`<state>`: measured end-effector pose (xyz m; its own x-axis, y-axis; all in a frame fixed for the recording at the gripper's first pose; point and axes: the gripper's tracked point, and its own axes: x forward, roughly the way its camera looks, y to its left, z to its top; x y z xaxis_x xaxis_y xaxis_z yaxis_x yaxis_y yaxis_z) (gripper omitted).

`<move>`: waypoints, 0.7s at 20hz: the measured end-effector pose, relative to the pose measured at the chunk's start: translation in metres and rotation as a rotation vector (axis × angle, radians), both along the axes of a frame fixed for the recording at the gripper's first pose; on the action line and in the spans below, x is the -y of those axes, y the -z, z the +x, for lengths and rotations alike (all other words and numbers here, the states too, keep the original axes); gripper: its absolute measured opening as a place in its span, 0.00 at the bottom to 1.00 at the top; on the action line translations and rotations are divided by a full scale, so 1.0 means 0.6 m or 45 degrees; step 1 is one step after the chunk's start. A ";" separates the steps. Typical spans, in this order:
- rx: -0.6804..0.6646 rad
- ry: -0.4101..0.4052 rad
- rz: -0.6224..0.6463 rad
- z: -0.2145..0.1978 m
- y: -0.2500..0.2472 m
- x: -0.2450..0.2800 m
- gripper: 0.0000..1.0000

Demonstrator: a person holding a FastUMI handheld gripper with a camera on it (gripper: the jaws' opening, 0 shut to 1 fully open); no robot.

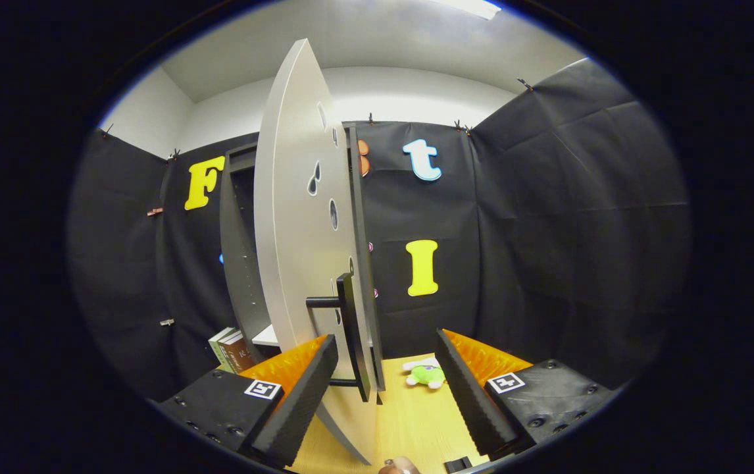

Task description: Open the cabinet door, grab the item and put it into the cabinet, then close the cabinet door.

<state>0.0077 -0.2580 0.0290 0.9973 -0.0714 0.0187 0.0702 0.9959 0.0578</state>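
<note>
Two padded fingers of your gripper (387,388) stand spread wide around the half-open cabinet door (298,230) and its handle (351,332); beyond them on the table (410,421), the plush toy (426,374) looks soft and light, best pinched mid-body.

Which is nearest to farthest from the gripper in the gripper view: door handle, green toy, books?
Gripper is open.
1. Door handle: black bar on the open cabinet door, between the fingers, close by the left finger.
2. Green toy: on the wooden table, just beyond the fingertips, nearer the right finger.
3. Books: beyond the left finger, behind the door, beside the cabinet.
</note>
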 end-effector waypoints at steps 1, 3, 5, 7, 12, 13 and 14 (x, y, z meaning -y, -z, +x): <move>-0.005 -0.014 -0.002 -0.003 -0.002 -0.014 0.98; -0.007 -0.019 -0.010 0.027 0.016 -0.077 0.98; -0.003 -0.013 -0.016 0.040 0.022 -0.115 0.98; -0.006 -0.013 -0.006 0.046 0.023 -0.151 0.98; 0.005 -0.033 0.000 0.085 0.034 -0.254 0.98; -0.002 -0.051 -0.002 0.094 0.038 -0.274 0.98; -0.005 -0.072 0.003 0.100 0.040 -0.297 0.98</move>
<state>0.0678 -0.0799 0.0051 0.9998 -0.0153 0.0149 0.0144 0.9981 0.0604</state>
